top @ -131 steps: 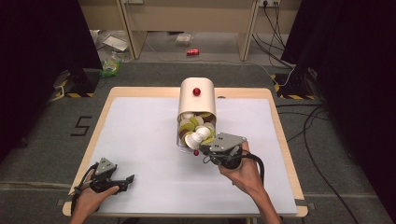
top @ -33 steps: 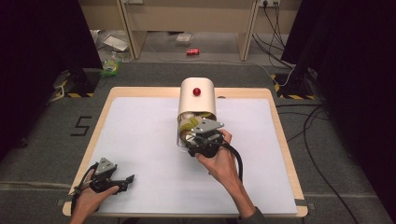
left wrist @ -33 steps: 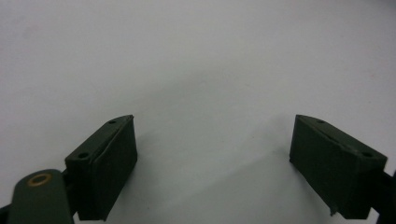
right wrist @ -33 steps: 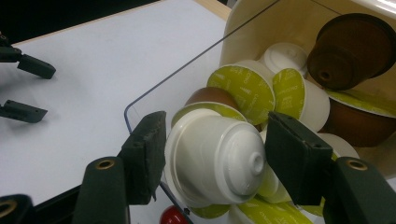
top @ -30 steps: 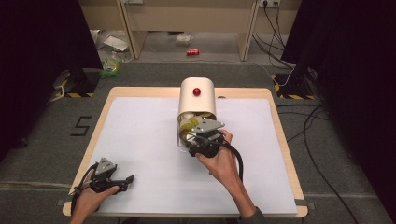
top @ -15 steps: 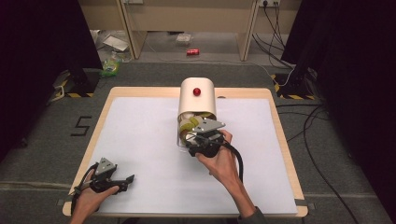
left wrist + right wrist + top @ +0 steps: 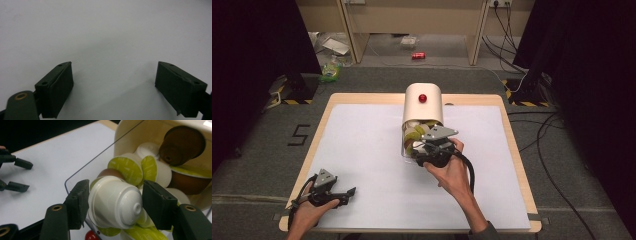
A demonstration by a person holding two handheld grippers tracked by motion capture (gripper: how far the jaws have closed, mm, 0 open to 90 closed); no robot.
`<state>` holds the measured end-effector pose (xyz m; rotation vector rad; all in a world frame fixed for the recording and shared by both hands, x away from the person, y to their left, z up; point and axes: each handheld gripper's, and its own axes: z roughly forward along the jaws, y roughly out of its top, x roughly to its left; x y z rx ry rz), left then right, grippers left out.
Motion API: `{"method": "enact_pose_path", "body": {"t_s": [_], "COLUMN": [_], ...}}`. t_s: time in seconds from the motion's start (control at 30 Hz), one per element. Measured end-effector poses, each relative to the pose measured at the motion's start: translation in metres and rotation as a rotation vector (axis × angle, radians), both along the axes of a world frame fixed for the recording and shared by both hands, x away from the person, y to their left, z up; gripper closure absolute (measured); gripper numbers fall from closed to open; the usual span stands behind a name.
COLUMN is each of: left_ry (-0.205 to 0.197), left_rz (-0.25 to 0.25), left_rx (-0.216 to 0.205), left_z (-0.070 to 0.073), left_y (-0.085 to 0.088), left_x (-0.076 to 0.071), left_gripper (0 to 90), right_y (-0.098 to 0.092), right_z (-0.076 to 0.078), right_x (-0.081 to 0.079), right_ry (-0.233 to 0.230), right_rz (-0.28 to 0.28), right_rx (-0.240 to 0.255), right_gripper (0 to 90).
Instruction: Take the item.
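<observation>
A cream capsule dispenser [image 7: 423,107] with a red knob [image 7: 422,97] lies mid-table, and its clear front tray [image 7: 82,172] is heaped with coffee capsules. My right gripper [image 7: 416,150] reaches into that heap. Its jaws are shut on a white capsule [image 7: 112,203], with one pad against the rim and the other against the domed end. Green-lidded capsules [image 7: 125,166] and a brown one [image 7: 181,143] lie behind it. My left gripper [image 7: 348,196] rests near the table's front left corner. It is open [image 7: 113,87] over bare white surface.
The white mat [image 7: 362,145] covers the wooden table [image 7: 512,125]. A small red object [image 7: 91,236] lies under the tray's front lip. On the floor beyond the table are cables [image 7: 542,135] and a red can [image 7: 418,55].
Since the earliest frame my right gripper has moved up and left from in front of the tray into the capsules. Over the last second nothing has moved.
</observation>
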<state>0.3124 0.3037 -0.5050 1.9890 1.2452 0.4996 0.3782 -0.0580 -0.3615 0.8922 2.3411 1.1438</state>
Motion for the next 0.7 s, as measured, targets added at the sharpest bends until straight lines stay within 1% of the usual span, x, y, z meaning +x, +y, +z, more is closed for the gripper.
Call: {"method": "enact_pose_path", "body": {"t_s": [0.17, 0.3, 0.43, 0.5, 0.63, 0.7], "left_ry": [0.000, 0.000, 0.000, 0.000, 0.000, 0.000], "left_rz": [0.001, 0.001, 0.001, 0.000, 0.000, 0.000], "left_rx": [-0.001, 0.000, 0.000, 0.000, -0.001, -0.001], "left_z": [0.0000, -0.0001, -0.0001, 0.0000, 0.0000, 0.0000], "left_y": [-0.0001, -0.0001, -0.0001, 0.0000, 0.0001, 0.0001], "left_x": [-0.0001, -0.0001, -0.0001, 0.0000, 0.0000, 0.0000], "left_gripper": [14.2, 14.2, 14.2, 14.2, 14.2, 14.3], "right_y": [0.0063, 0.0075, 0.0075, 0.0085, 0.0089, 0.0076], "right_z": [-0.0039, -0.0052, -0.0052, -0.0050, -0.0035, -0.0012], "right_x": [-0.0012, -0.0032, -0.0033, -0.0034, -0.0041, -0.0038], "right_ry": [-0.004, -0.014, -0.023, -0.022, -0.038, -0.044], "right_rz": [-0.011, -0.020, -0.015, -0.019, -0.025, -0.030], "right_rx": [-0.026, -0.032, -0.041, -0.038, -0.035, -0.022], "right_gripper": [39.7, 39.6, 40.3, 40.5, 40.7, 40.7]}}
